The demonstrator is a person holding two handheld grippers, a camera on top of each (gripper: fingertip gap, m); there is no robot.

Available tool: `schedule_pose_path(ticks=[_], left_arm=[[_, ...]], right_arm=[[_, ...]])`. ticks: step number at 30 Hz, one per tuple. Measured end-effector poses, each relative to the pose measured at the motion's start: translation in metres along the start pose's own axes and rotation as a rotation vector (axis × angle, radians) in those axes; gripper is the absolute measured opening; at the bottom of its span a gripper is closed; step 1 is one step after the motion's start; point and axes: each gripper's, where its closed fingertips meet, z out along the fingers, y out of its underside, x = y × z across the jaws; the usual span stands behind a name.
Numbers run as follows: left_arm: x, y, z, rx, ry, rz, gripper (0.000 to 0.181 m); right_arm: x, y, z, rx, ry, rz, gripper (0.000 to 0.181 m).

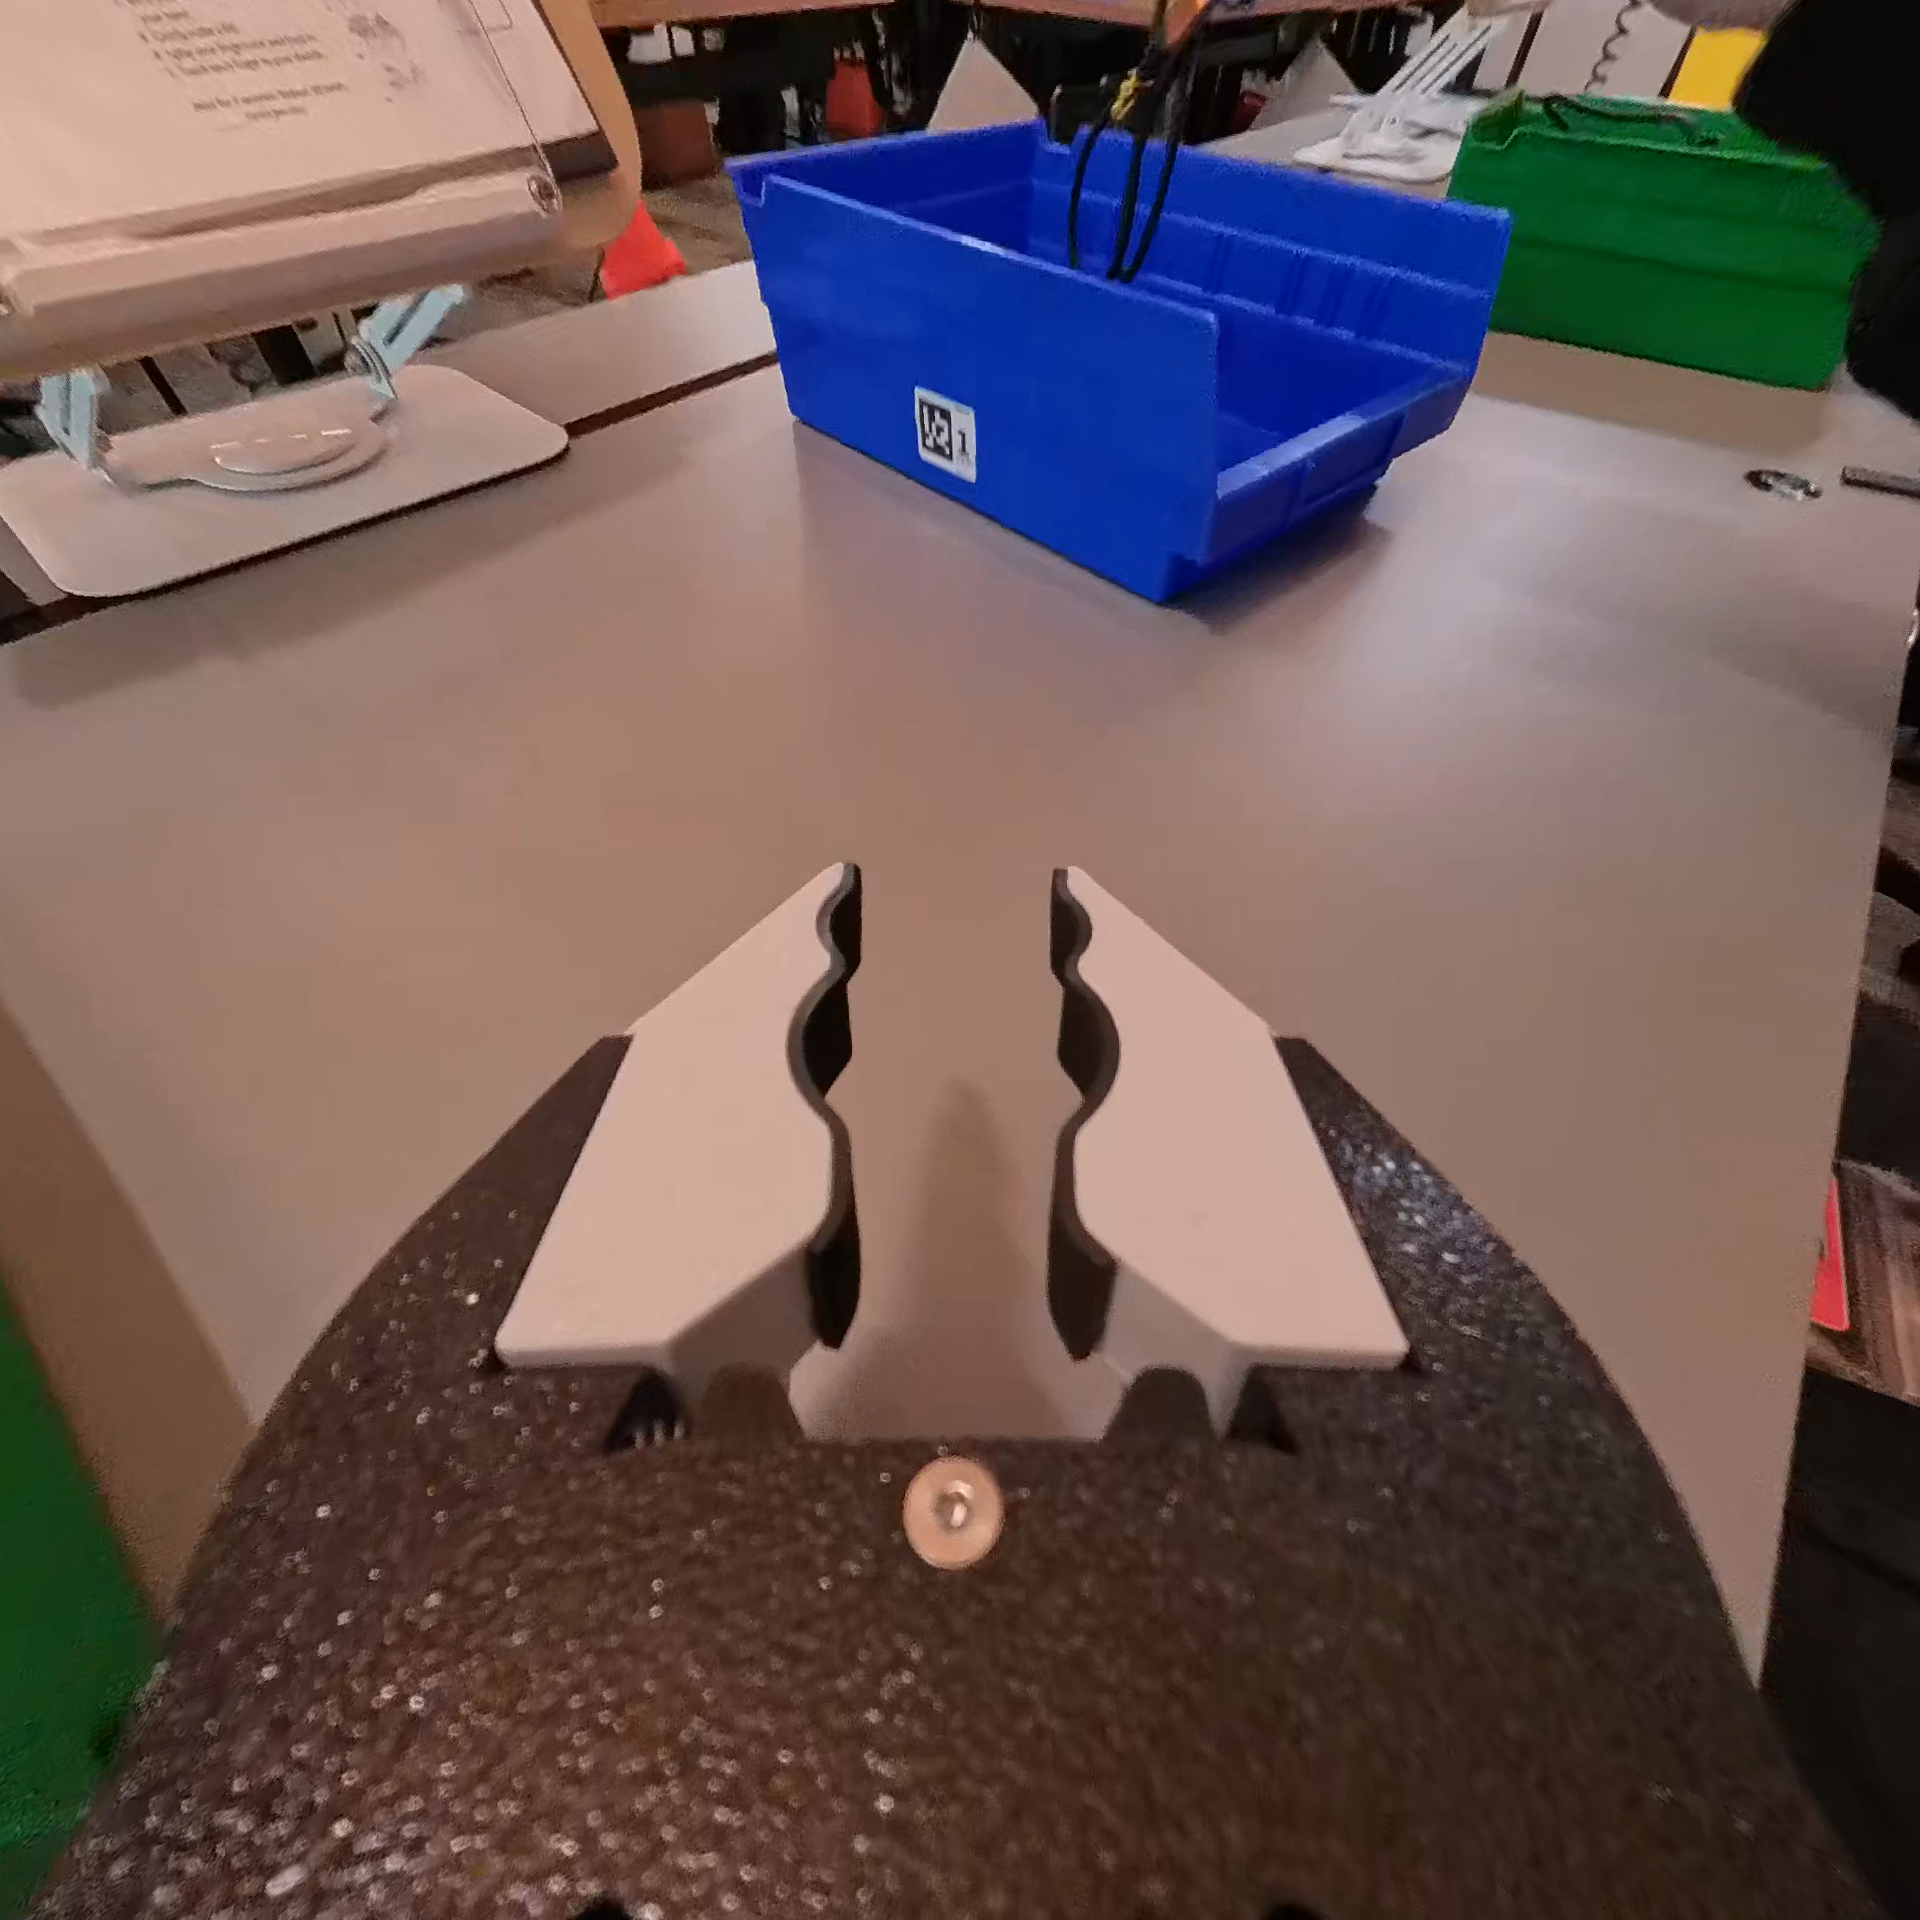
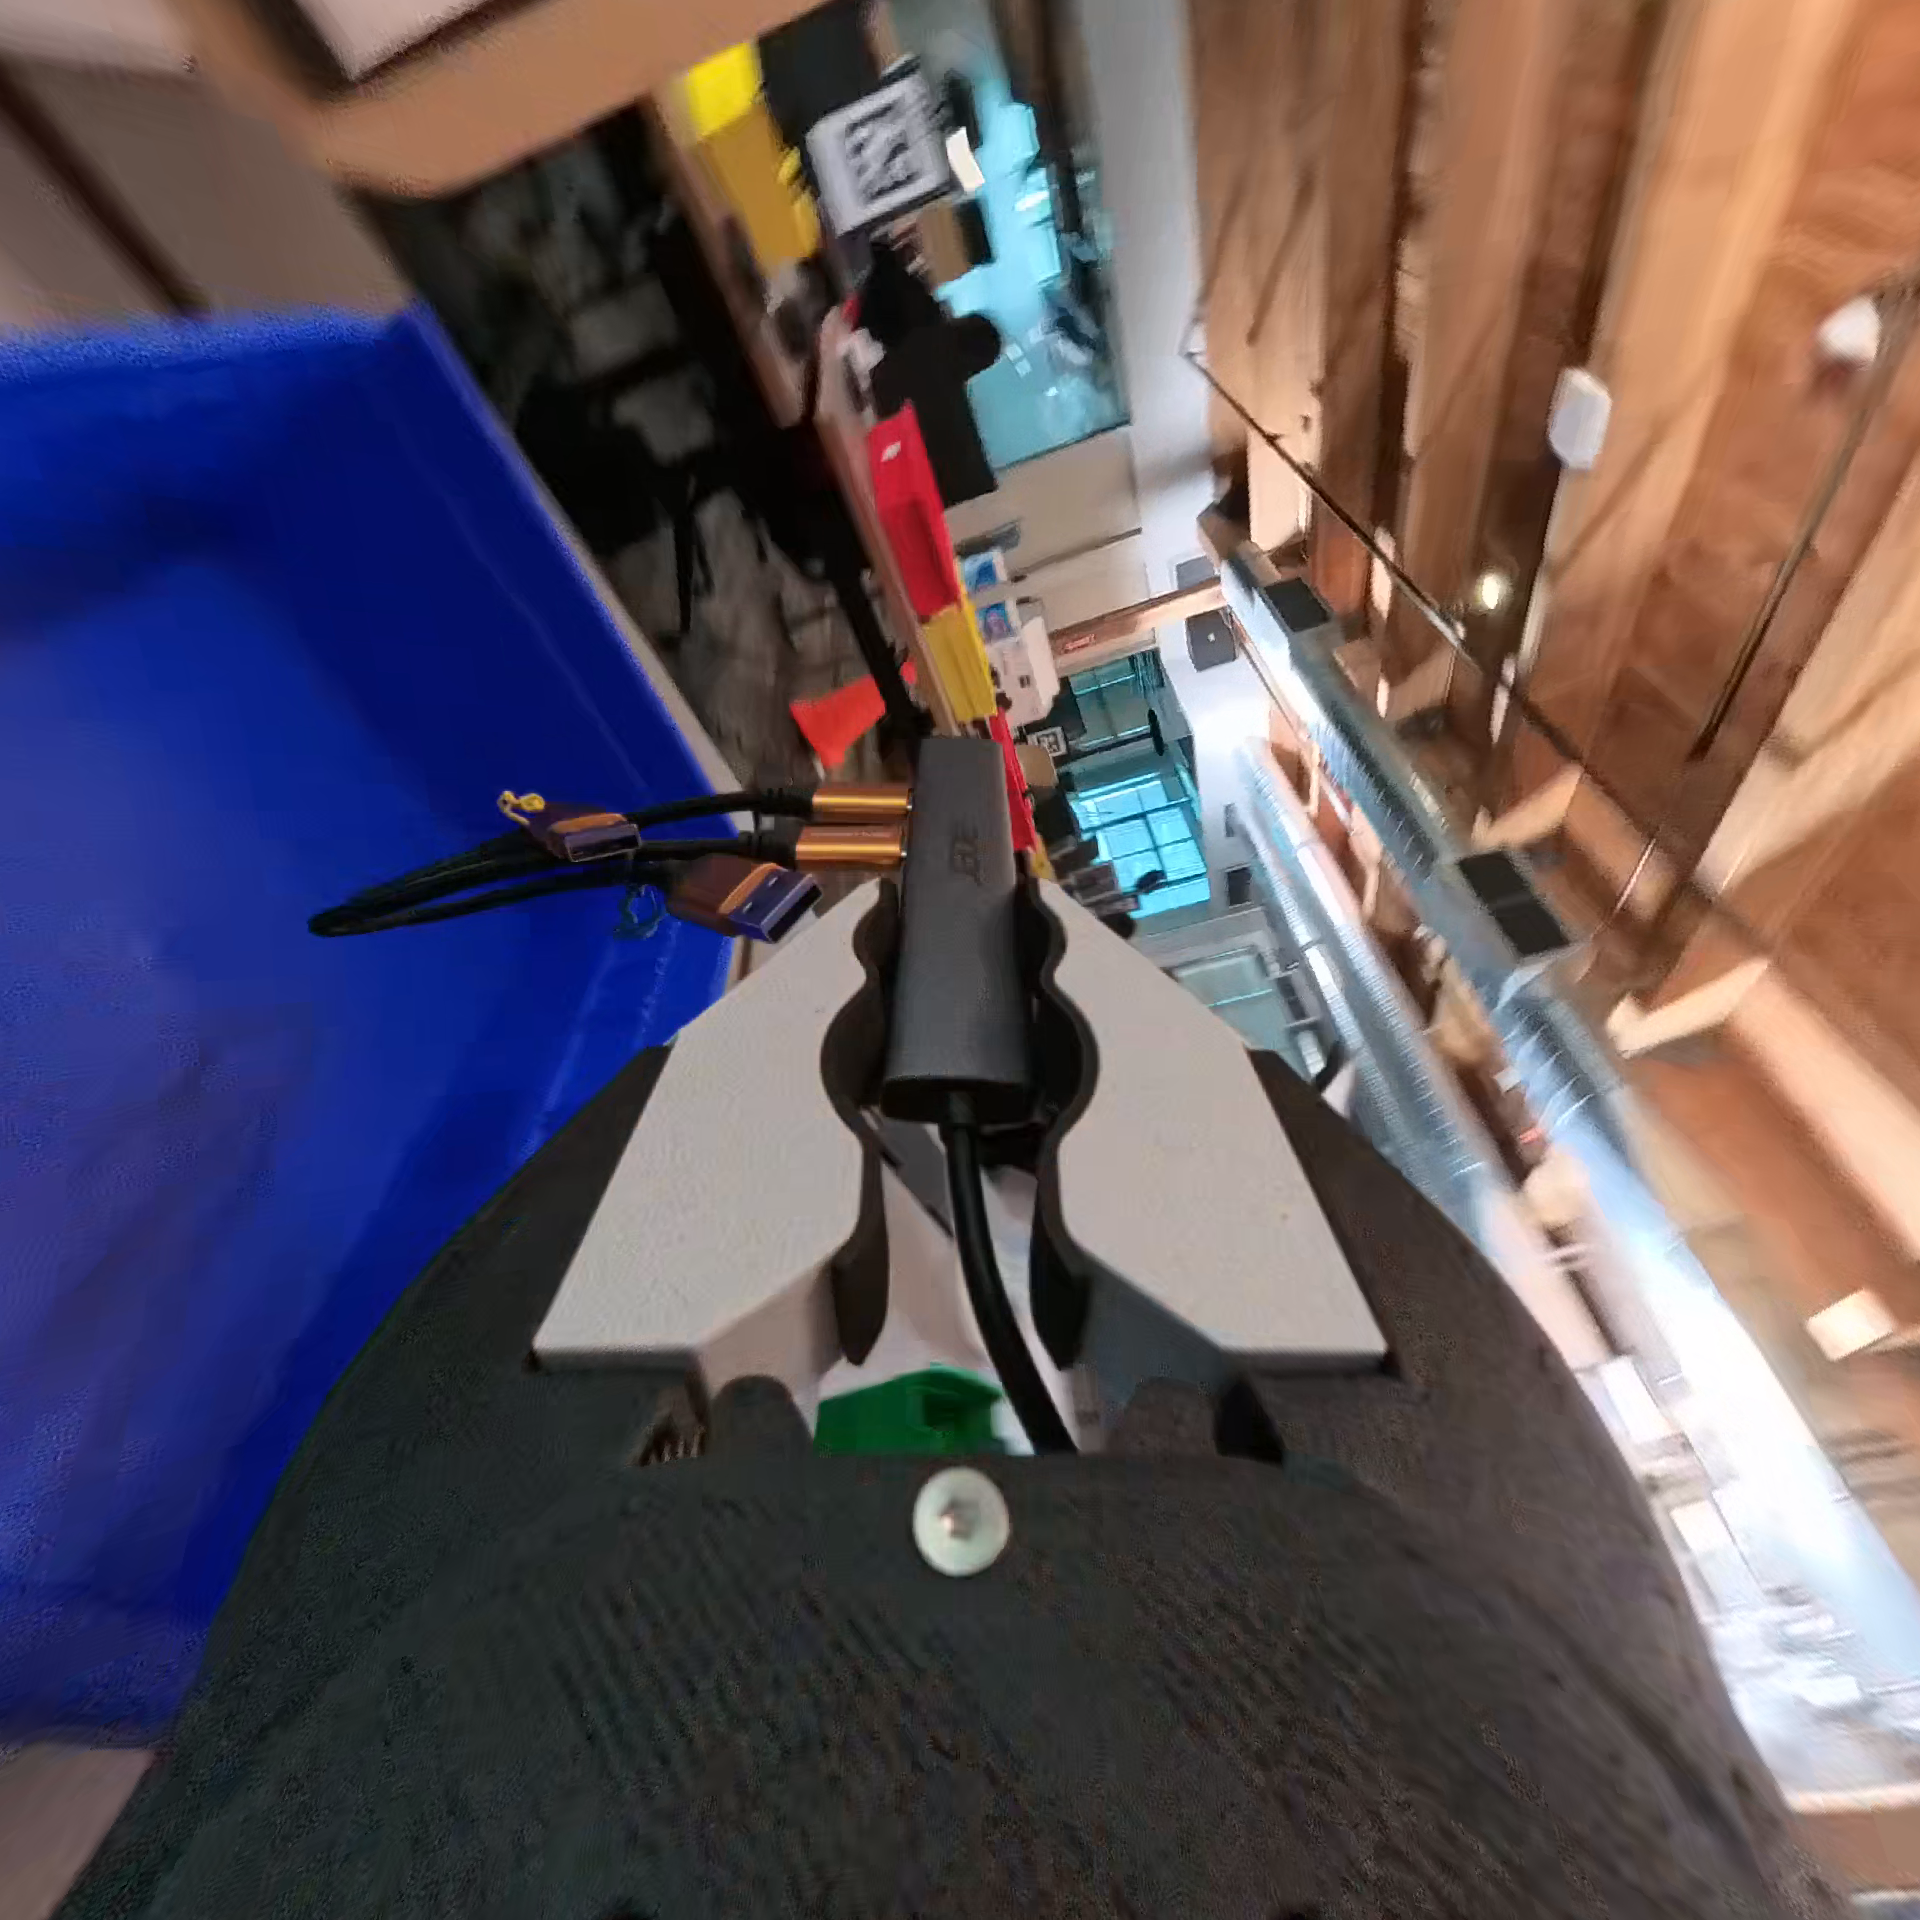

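In the left wrist view, the left gripper (image 1: 956,883) is held spread above the grey table (image 1: 520,779), with nothing between its two fingers. One blue bin (image 1: 1039,416) stands well ahead; black cables (image 1: 1127,208) hang over it. One green box (image 1: 1662,260) is behind.

In the right wrist view, the right gripper (image 2: 961,904) is pinched on one black hub (image 2: 961,914) — two gold-collared cables (image 2: 499,894) are plugged in, their two free connectors hanging by the blue bin (image 2: 260,831), which is blurred, probably tilted.

One blue bin (image 1: 997,343), one hub (image 2: 961,914), two cables (image 2: 499,873).
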Motion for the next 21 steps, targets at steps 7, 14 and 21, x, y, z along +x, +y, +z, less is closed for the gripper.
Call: schedule_pose_path(ticks=[7,14,21], left_arm=[[-0.008,0.005,-0.001,0.000,0.033,-0.040,0.034],[-0.015,0.004,-0.010,0.021,0.033,-0.071,0.033],[-0.018,0.005,-0.013,0.030,0.051,-0.116,0.033]], right_arm=[[-0.051,-0.020,0.051,-0.072,-0.075,-0.479,0.022],[-0.117,-0.028,0.059,-0.006,-0.248,-0.865,0.022],[-0.146,-0.018,0.027,0.053,-0.496,-0.885,0.049]])
